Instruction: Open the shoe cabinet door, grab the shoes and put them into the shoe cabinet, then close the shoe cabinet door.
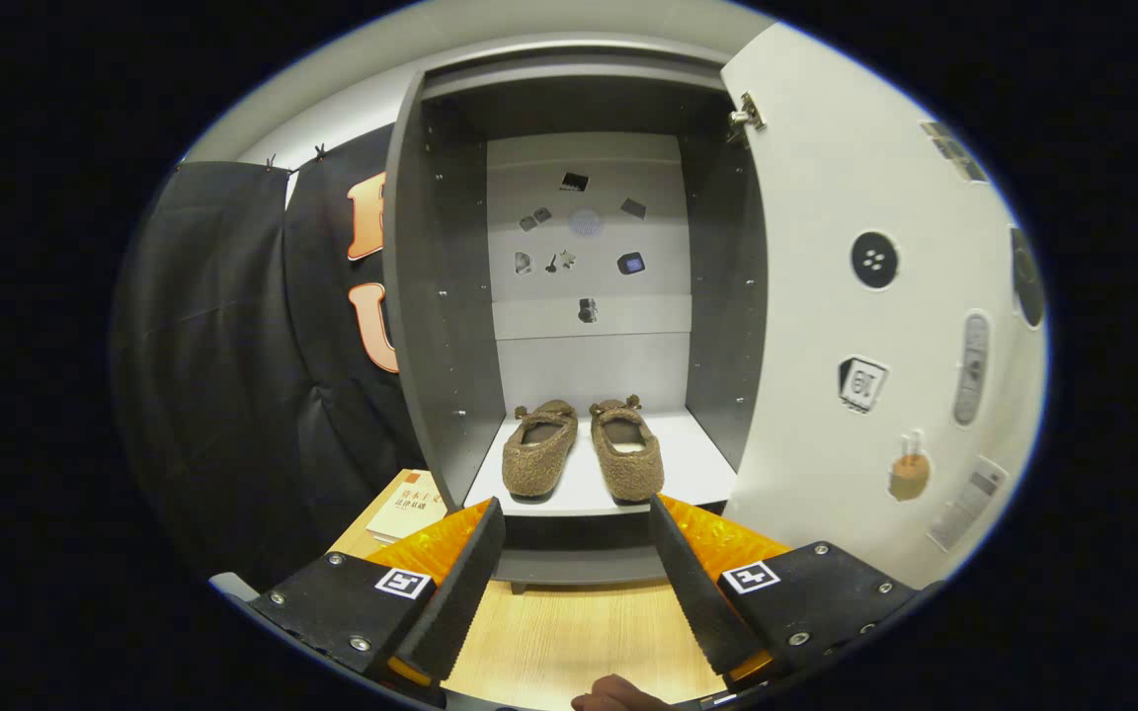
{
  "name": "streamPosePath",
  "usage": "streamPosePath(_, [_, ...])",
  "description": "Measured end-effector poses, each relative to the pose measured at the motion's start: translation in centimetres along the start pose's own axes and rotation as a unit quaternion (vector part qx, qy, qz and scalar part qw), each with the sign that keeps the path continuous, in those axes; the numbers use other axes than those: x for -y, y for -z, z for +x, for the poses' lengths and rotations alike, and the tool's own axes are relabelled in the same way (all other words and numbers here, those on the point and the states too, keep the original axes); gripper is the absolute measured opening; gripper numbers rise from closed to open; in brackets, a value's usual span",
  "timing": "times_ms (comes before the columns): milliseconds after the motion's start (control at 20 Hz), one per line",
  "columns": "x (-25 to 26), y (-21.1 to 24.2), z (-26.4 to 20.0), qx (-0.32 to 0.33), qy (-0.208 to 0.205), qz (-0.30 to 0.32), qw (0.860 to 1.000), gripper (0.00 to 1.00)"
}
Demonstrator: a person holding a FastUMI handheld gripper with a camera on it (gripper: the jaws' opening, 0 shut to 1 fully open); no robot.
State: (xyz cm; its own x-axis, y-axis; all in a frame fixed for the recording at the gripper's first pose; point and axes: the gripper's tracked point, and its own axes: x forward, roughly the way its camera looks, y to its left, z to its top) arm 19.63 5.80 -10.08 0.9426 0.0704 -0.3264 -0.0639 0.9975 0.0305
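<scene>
In the gripper view, the claw [577, 533] stands spread wide with nothing between its fingers [460, 583], hovering above a pale wooden table [569, 642]. Just beyond the fingertips stands the shoe cabinet [431, 296], grey inside, with its door [846, 326] swung fully open beside the right finger. A pair of brown fuzzy shoes [584, 449] sits side by side on the white shelf [697, 454] at the bottom of the cabinet, heels towards the claw. Small stickers dot the cabinet's back panel [584, 237] and the inner face of the door. A book [409, 506] lies on the table beside the left finger. A fingertip [618, 694] shows at the near edge, behind the claw.
</scene>
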Motion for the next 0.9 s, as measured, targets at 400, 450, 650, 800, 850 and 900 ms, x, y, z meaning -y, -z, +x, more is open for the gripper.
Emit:
streamPosePath(400, [2.0,0.9,-9.3,0.015,-0.056,-0.009,0.998,0.92])
streamPosePath(450, [2.1,0.8,-10.5,0.020,-0.073,-0.004,0.997,0.92])
streamPosePath(650, [4.5,2.1,-14.2,0.020,-0.106,-0.021,0.994,0.92])
streamPosePath(800, [6.2,2.5,-16.4,0.022,-0.117,-0.033,0.992,0.92])
streamPosePath(850, [6.8,2.6,-17.0,0.021,-0.118,-0.031,0.992,0.92])
streamPosePath(900, [7.2,2.4,-17.6,0.024,-0.119,-0.027,0.992,0.92])
